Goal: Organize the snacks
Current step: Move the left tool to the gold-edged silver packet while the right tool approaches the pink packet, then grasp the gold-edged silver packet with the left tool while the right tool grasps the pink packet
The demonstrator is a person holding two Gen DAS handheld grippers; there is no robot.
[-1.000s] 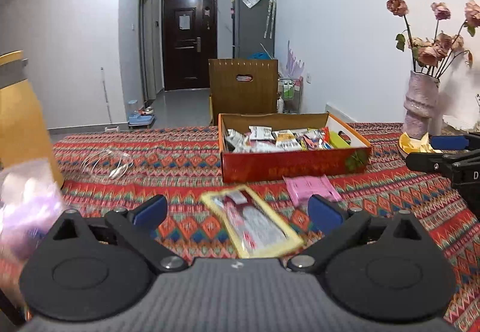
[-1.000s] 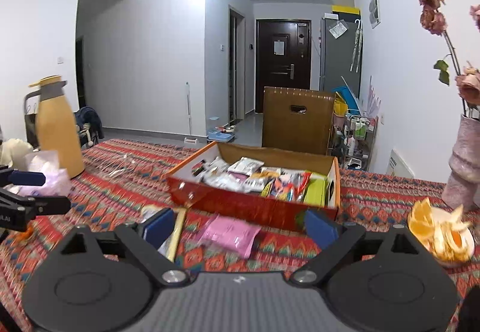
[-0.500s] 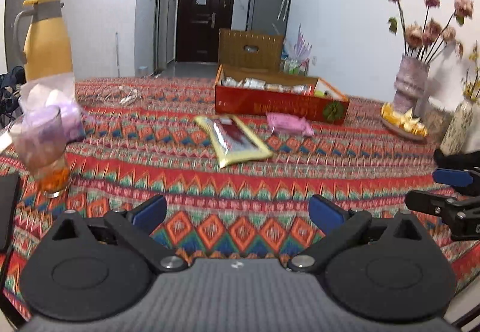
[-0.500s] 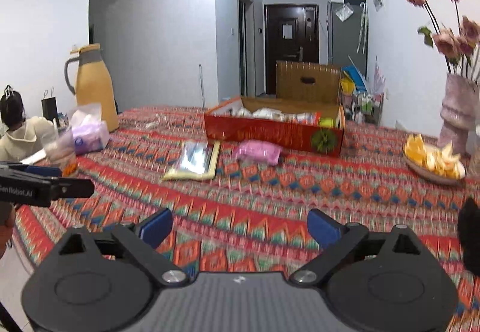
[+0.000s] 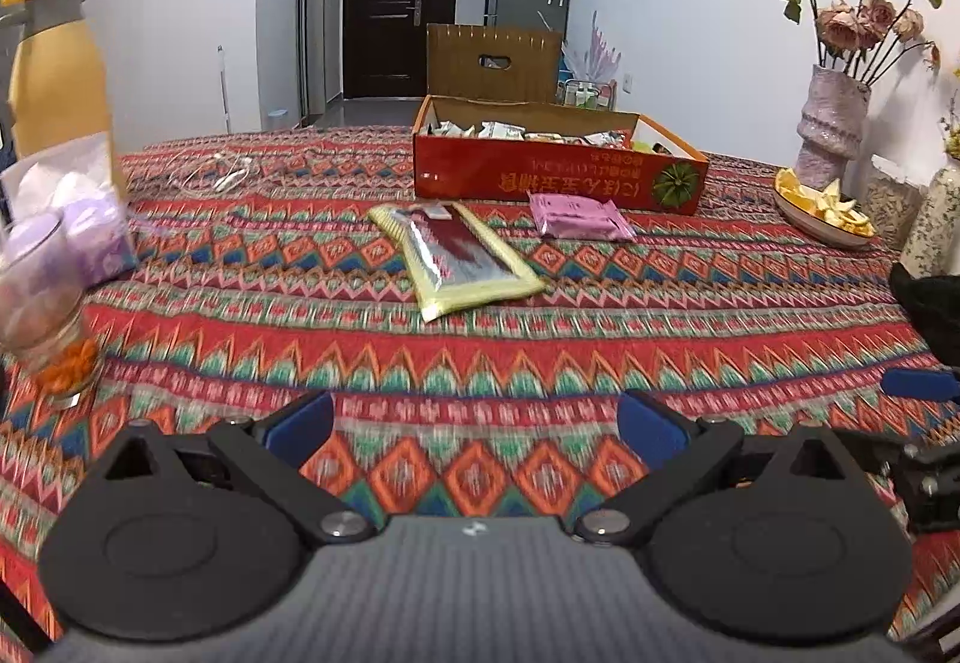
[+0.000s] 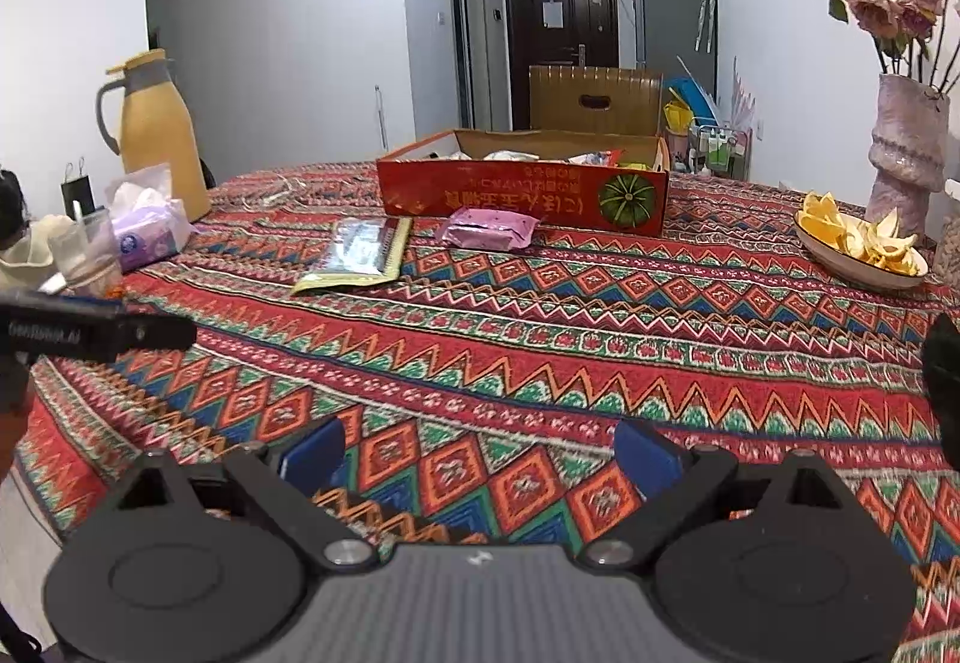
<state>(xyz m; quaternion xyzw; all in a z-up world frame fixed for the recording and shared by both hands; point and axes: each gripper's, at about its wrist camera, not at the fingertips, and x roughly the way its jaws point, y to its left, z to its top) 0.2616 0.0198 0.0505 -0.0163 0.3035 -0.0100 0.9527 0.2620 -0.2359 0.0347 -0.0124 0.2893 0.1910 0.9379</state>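
Note:
A red cardboard box (image 5: 552, 177) (image 6: 522, 195) holding several snack packets stands at the far middle of the patterned tablecloth. A yellow-edged flat snack packet (image 5: 456, 255) (image 6: 360, 255) and a pink packet (image 5: 579, 219) (image 6: 487, 230) lie on the cloth just in front of the box. My left gripper (image 5: 474, 429) is open and empty, low over the near edge of the table. My right gripper (image 6: 477, 453) is open and empty, also at the near edge, far from the packets.
A yellow thermos (image 6: 157, 135), a tissue pack (image 6: 150, 237) and a glass (image 5: 45, 321) stand at the left. A plate of orange peels (image 6: 858, 243) and a vase of dried roses (image 6: 906, 147) stand at the right. A white cable (image 5: 210, 171) lies at the far left.
Both grippers have pulled back from the box to the near edge of the table. Both stay open and empty. The packets have not moved.

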